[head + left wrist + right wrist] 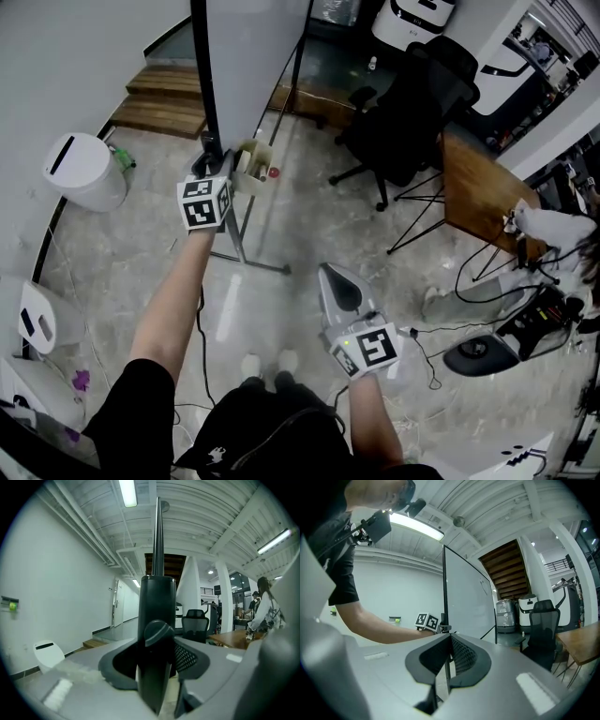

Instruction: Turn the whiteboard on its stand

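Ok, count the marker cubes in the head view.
2. Left cube rides the left gripper at the stand's post; right cube rides the right gripper, lower, near the person's shoes. None looks hidden.

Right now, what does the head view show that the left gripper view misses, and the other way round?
Only the head view shows the right gripper, held low with its jaws together, the stand's foot on the floor, and the person's own arms. Only the left gripper view shows the ceiling lights and a white door in the far wall. Both show the left gripper with the black post between its jaws, the white bin, the black office chair and the wooden steps.
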Demonstrator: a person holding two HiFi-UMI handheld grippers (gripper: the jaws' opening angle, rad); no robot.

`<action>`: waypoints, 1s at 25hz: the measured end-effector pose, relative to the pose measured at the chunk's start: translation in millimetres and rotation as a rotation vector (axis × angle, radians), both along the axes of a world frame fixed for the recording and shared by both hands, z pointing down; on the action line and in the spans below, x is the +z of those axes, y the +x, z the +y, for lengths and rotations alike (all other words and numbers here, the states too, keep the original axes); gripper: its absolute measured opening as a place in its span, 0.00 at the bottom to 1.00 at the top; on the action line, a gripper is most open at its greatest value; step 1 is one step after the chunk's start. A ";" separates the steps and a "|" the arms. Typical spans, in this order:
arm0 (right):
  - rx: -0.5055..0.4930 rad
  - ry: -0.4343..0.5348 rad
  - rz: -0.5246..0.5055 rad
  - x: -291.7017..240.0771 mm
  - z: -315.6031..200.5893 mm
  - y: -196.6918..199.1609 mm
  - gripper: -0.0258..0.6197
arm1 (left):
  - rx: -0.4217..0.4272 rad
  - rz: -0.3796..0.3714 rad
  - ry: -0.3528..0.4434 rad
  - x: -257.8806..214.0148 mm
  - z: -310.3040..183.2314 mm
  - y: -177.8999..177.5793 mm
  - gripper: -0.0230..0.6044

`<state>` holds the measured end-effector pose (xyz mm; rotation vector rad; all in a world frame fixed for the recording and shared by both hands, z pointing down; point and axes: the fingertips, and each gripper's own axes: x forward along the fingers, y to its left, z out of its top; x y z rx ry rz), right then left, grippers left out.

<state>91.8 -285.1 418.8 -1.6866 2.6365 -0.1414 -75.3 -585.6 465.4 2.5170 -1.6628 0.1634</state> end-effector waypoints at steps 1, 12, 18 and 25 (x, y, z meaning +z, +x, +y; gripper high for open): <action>0.001 0.001 -0.002 -0.3 1.3 -0.2 0.05 | -0.002 -0.001 -0.001 -0.3 -0.2 -0.2 0.34; 0.029 -0.003 -0.014 0.3 14.6 8.7 0.05 | -0.016 -0.005 -0.008 -1.0 2.6 -1.7 0.34; 0.026 0.001 -0.019 -0.3 19.2 9.7 0.05 | -0.012 -0.005 -0.016 0.1 14.1 -5.0 0.34; 0.020 0.012 -0.021 -2.5 30.6 7.7 0.05 | -0.022 -0.002 -0.018 1.1 37.1 -13.3 0.34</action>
